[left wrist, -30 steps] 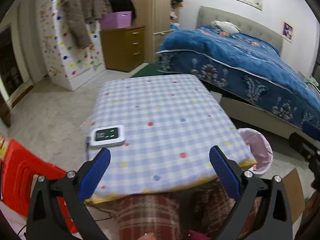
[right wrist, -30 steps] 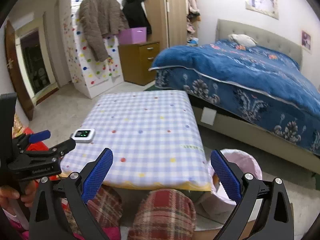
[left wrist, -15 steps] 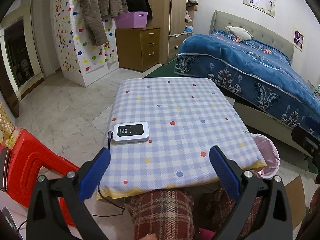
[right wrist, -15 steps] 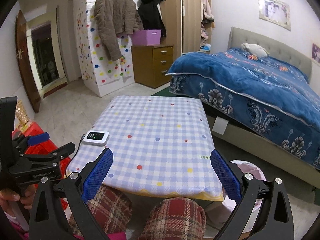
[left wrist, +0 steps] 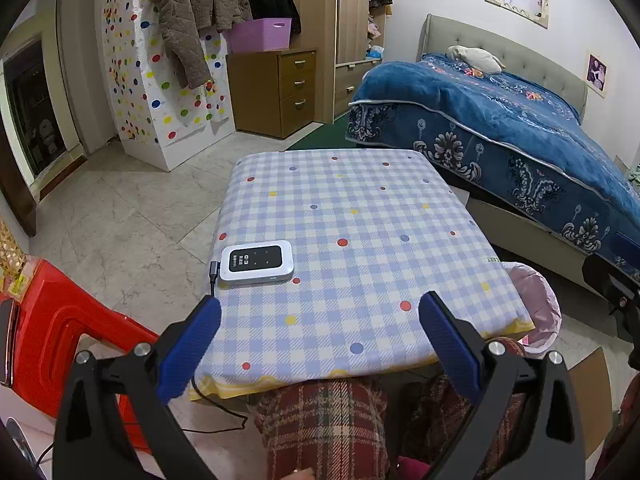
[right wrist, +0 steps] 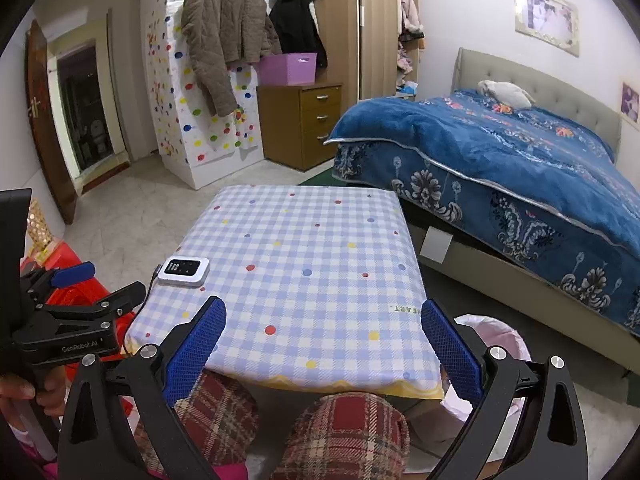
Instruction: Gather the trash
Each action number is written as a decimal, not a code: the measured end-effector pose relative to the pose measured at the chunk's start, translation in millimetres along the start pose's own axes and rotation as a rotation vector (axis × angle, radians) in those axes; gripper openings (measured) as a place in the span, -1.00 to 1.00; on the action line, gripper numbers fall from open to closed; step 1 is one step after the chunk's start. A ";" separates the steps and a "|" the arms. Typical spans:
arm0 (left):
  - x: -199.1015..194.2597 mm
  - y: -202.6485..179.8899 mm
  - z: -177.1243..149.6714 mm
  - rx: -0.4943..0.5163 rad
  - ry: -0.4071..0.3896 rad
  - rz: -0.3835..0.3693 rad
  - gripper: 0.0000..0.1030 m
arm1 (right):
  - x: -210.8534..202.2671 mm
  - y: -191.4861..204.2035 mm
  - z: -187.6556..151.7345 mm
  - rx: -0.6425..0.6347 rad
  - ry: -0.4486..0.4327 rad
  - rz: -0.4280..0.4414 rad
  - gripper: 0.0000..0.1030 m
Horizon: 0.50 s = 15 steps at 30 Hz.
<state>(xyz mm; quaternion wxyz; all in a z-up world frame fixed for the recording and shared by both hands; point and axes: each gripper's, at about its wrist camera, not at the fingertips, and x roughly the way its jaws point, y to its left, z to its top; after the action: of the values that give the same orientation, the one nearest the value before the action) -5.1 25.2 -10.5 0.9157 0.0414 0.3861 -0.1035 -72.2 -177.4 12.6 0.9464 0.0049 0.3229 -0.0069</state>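
A bin lined with a pink bag (left wrist: 534, 300) (right wrist: 500, 344) stands on the floor at the table's near right corner. The small table under a blue checked cloth (left wrist: 360, 220) (right wrist: 312, 256) carries only a white device with a dark screen (left wrist: 257, 261) (right wrist: 184, 271) on its near left; no trash shows on it. My left gripper (left wrist: 318, 340) hovers open over the table's near edge with nothing between its fingers. My right gripper (right wrist: 322, 346) is open too, also empty, above the person's plaid-clad knees (right wrist: 344, 428). The left gripper's body (right wrist: 68, 320) shows at the right wrist view's left edge.
A cable (left wrist: 214, 276) runs from the device off the table's left edge. A red plastic stool (left wrist: 60, 340) sits at the left. A bed with a blue blanket (left wrist: 500, 132) fills the right. A wooden drawer unit (left wrist: 276, 92) and hanging coats (left wrist: 188, 12) stand at the back.
Both views have tilted up and swung, so the table sits lower and farther. The device's screen has gone from lit green to dark. Both grippers stay open and empty.
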 end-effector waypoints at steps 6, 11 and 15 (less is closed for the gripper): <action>1.0 -1.3 -0.2 0.003 -0.001 0.005 0.87 | 0.8 -1.3 0.0 -0.001 0.000 0.001 0.88; 0.8 -1.4 0.0 0.002 -0.001 0.005 0.87 | 0.9 -1.2 0.0 -0.001 0.000 0.000 0.88; 1.2 -1.4 0.1 0.003 -0.001 0.005 0.87 | 0.6 -1.3 -0.2 0.001 0.001 -0.001 0.88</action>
<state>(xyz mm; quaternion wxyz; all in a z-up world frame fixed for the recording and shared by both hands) -4.5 23.6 -11.3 0.9161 0.0434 0.3855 -0.1018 -71.9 -178.7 12.0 0.9463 0.0055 0.3233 -0.0074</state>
